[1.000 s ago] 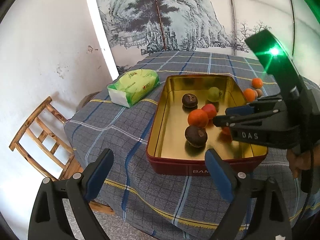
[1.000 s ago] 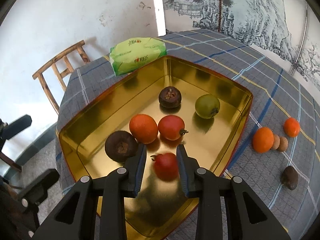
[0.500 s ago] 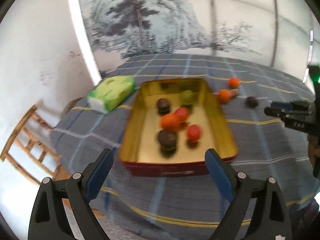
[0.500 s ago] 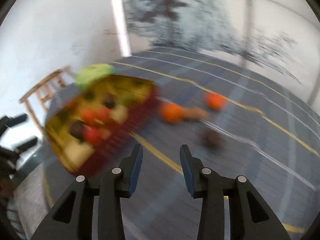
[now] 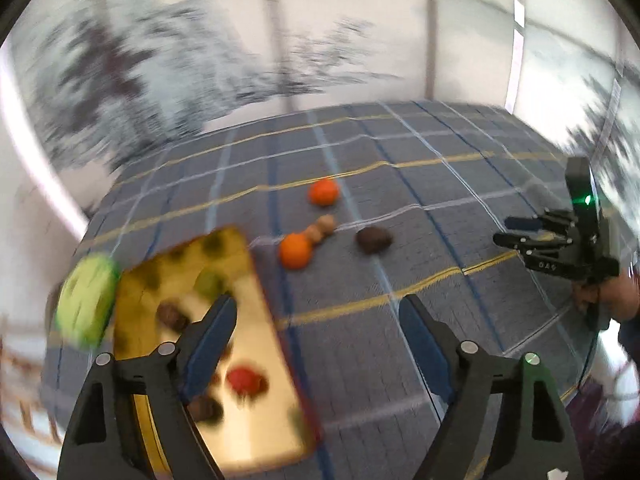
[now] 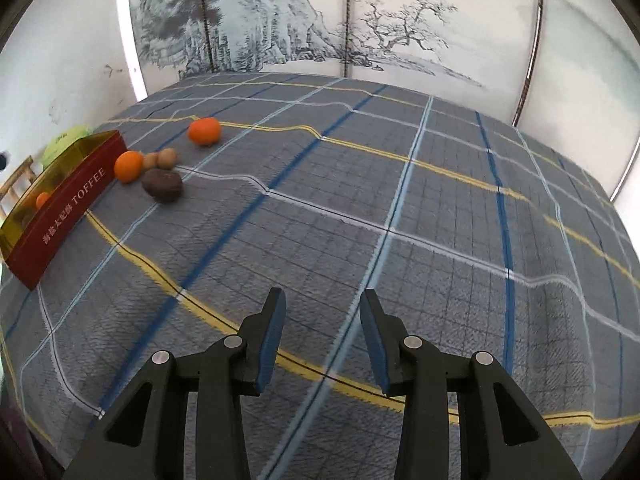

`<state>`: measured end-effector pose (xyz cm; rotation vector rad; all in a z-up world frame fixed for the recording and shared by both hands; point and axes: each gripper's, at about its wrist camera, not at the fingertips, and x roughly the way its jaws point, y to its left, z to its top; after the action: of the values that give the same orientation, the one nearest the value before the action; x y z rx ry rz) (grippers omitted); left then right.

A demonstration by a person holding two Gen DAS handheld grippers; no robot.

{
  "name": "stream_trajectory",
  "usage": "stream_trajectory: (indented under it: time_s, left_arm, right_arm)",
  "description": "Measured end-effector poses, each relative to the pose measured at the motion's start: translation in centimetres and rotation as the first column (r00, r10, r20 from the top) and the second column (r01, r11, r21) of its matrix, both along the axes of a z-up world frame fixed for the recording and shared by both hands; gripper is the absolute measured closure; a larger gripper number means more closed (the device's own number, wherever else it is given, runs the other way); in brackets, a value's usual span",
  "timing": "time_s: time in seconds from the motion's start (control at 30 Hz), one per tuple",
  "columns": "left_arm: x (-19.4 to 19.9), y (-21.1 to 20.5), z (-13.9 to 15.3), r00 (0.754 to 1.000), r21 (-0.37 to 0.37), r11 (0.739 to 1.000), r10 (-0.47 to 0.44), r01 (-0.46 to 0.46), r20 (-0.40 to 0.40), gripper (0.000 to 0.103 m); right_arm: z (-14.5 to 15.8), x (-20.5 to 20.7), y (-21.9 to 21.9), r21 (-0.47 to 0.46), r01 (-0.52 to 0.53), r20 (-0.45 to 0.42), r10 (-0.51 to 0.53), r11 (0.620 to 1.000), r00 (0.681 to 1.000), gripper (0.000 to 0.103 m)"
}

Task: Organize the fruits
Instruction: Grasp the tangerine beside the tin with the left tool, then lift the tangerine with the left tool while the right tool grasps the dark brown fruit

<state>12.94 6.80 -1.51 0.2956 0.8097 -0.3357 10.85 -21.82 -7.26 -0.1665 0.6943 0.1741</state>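
A gold tin with red sides point(image 5: 248, 412) point(image 6: 76, 200) sits at the left and holds several fruits, among them a red one point(image 5: 244, 380). On the cloth to its right lie two oranges point(image 5: 295, 251) point(image 5: 323, 192), two small brown fruits point(image 5: 322, 227) and a dark brown fruit point(image 5: 374, 239). In the right wrist view they are the oranges point(image 6: 129, 166) point(image 6: 204, 131), the brown pair point(image 6: 161, 159) and the dark fruit point(image 6: 163, 185). My left gripper point(image 5: 316, 332) is open and empty, above the tin's right edge. My right gripper point(image 6: 322, 336) point(image 5: 516, 232) is open and empty over bare cloth.
A blue-grey checked tablecloth point(image 6: 400, 208) covers the table. A green tissue pack point(image 5: 86, 300) point(image 6: 64, 142) lies beyond the tin's left side. A wooden chair point(image 6: 16, 184) stands at the far left. A painted screen point(image 6: 300, 20) stands behind the table.
My right gripper let the red fruit go into the tin and has swung right, away from it. My left gripper has also turned right, toward the loose fruits.
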Motion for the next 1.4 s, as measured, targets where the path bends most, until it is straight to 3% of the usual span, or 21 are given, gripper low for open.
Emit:
stream_trajectory:
  time_s: [0.07, 0.17, 0.23, 0.37, 0.6, 0.63, 0.7, 0.83, 0.93, 1.0, 1.07, 1.17, 1.27, 1.4]
  left_arm:
    - [2.5, -1.4, -0.5, 0.996, 0.067, 0.994, -0.090, 0.091, -0.018, 0.036]
    - [7.2, -2.8, -2.3, 0.967, 0.106, 0.969, -0.209, 0.225, -0.144, 0.039]
    - [9.6, -3.3, -3.6, 0.954, 0.167, 0.950, -0.234, 0.265, -0.186, 0.042]
    - [12.7, -3.4, -6.1, 0.924, 0.209, 0.921, -0.269, 0.329, -0.271, 0.049]
    - [14.9, -2.7, -9.2, 0.889, 0.207, 0.905, -0.281, 0.371, -0.362, 0.062]
    - [15.1, -2.6, -9.2, 0.888, 0.195, 0.911, -0.276, 0.364, -0.366, 0.070]
    - [15.1, -2.3, -9.1, 0.893, 0.173, 0.925, -0.259, 0.339, -0.368, 0.070]
    - [13.1, -2.3, -8.5, 0.934, 0.198, 0.949, -0.177, 0.245, -0.309, 0.071]
    - [10.2, -1.6, -6.8, 0.959, 0.116, 0.983, -0.109, 0.144, -0.262, 0.070]
    - [8.1, -1.0, -5.7, 0.968, 0.039, 0.997, -0.056, 0.068, -0.245, 0.070]
    - [6.3, -0.8, -4.8, 0.970, -0.046, 0.999, -0.022, 0.011, -0.244, 0.070]
    - [3.7, -0.7, -3.5, 0.975, -0.116, 0.992, 0.027, -0.054, -0.221, 0.070]
    - [1.4, -0.6, -2.3, 0.980, -0.168, 0.982, 0.052, -0.085, -0.194, 0.070]
    - [-0.7, 0.1, -1.1, 0.980, -0.205, 0.971, 0.086, -0.123, -0.182, 0.070]
  right_arm:
    - [0.2, 0.0, -0.4, 0.033, -0.009, 0.002, 0.009, 0.999, 1.000, 0.063]
    - [0.2, 0.0, -0.4, 0.052, -0.024, 0.006, 0.024, 0.998, 1.000, 0.063]
    - [0.1, 0.1, -0.2, 0.056, -0.027, 0.000, 0.027, 0.998, 1.000, 0.063]
    - [0.1, 0.2, -0.6, 0.084, -0.029, -0.008, 0.029, 0.996, 1.000, 0.063]
    - [-0.1, 0.3, -0.3, 0.080, -0.037, -0.024, 0.039, 0.996, 0.999, 0.062]
    - [-0.1, 0.4, -0.3, 0.078, -0.039, -0.028, 0.042, 0.996, 0.999, 0.062]
    - [-0.2, 0.5, 0.0, 0.075, -0.043, -0.032, 0.046, 0.996, 0.998, 0.061]
    - [-0.3, 0.6, 0.0, 0.076, -0.038, -0.039, 0.041, 0.996, 0.998, 0.061]
    - [-0.2, 0.4, 0.3, 0.085, -0.063, -0.029, 0.066, 0.994, 0.997, 0.061]
    - [0.5, 0.6, 1.5, 0.115, -0.133, -0.041, 0.139, 0.984, 0.989, 0.061]
    - [1.5, 1.1, 3.7, 0.127, -0.231, -0.047, 0.239, 0.965, 0.970, 0.061]
    - [2.7, 2.4, 7.4, 0.067, -0.360, -0.010, 0.362, 0.930, 0.932, 0.044]
    - [2.9, 4.3, 11.1, 0.008, -0.456, -0.017, 0.456, 0.890, 0.890, 0.043]
    - [1.9, 6.4, 14.2, -0.066, -0.496, -0.049, 0.493, 0.866, 0.868, 0.043]
